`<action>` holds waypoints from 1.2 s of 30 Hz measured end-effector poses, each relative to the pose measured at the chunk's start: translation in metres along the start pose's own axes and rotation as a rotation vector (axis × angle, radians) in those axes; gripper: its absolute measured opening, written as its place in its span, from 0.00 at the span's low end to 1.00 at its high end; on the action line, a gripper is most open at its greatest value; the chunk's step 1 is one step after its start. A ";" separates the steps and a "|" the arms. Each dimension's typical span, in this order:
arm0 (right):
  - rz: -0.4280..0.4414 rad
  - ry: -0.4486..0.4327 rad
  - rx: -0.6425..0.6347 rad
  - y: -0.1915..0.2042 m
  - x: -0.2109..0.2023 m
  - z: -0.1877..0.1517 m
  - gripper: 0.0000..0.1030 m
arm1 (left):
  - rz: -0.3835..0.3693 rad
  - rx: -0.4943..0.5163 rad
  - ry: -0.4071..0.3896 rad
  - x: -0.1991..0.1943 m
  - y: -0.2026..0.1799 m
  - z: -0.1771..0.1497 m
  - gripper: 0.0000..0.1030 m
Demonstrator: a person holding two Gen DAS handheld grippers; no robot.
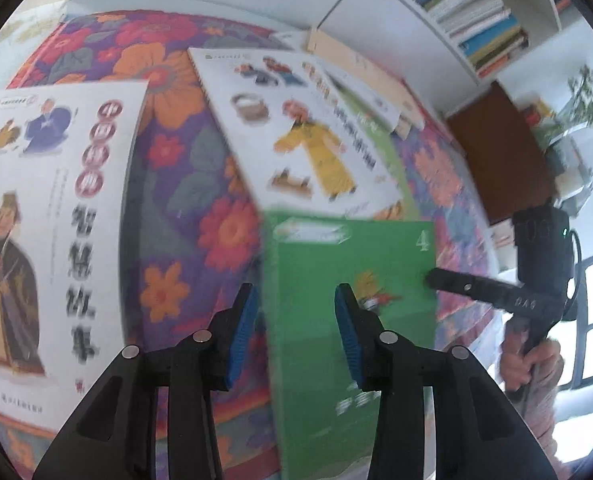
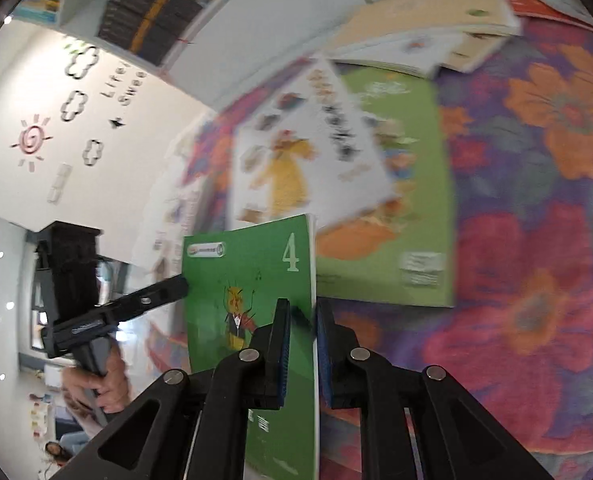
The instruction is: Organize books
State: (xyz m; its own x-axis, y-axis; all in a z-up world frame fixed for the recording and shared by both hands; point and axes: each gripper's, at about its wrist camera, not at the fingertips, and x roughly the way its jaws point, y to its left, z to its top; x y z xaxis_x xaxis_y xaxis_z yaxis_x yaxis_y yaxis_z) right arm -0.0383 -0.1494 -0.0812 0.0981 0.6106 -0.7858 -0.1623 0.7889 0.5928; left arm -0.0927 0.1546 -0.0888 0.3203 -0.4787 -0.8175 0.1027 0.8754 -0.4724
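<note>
A thin green book marked "4" [image 1: 328, 256] [image 2: 248, 264] is held upright above the floral tablecloth [image 1: 184, 160] [image 2: 536, 240]. My right gripper [image 2: 302, 304] is shut on one vertical edge of it; in the left wrist view the right gripper [image 1: 430, 276] meets the book's right edge. My left gripper [image 1: 298, 320] stands open, its blue pads apart, with the book's other edge between them and no pad pressing. In the right wrist view the left gripper [image 2: 182, 282] touches the book's left edge.
A white book with a yellow-robed figure [image 1: 296, 140] [image 2: 296, 152] lies on a larger green book [image 2: 412, 200]. Another white picture book [image 1: 56, 220] lies at the left and a cream book [image 1: 356, 64] [image 2: 428, 12] behind. A white bookshelf [image 1: 468, 8] [image 2: 156, 8] stands beyond.
</note>
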 end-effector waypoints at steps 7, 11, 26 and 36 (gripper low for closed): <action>0.144 0.194 -0.075 -0.012 0.018 -0.036 0.26 | 0.025 0.028 0.047 0.002 0.009 -0.048 0.36; 0.195 0.179 -0.045 -0.015 0.017 -0.047 0.27 | 0.030 0.022 0.045 0.003 0.009 -0.049 0.34; 0.184 0.114 -0.021 0.006 0.033 -0.049 0.23 | 0.057 0.067 0.070 -0.007 -0.013 -0.066 0.32; 0.189 0.043 0.017 0.049 0.007 -0.015 0.20 | 0.033 0.078 -0.008 -0.055 -0.016 -0.034 0.32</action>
State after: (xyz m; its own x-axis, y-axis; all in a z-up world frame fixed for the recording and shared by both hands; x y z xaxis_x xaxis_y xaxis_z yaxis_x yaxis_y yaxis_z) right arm -0.0600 -0.1077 -0.0598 0.0256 0.7451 -0.6665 -0.1568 0.6614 0.7334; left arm -0.1438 0.1643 -0.0475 0.3317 -0.4496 -0.8293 0.1648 0.8932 -0.4183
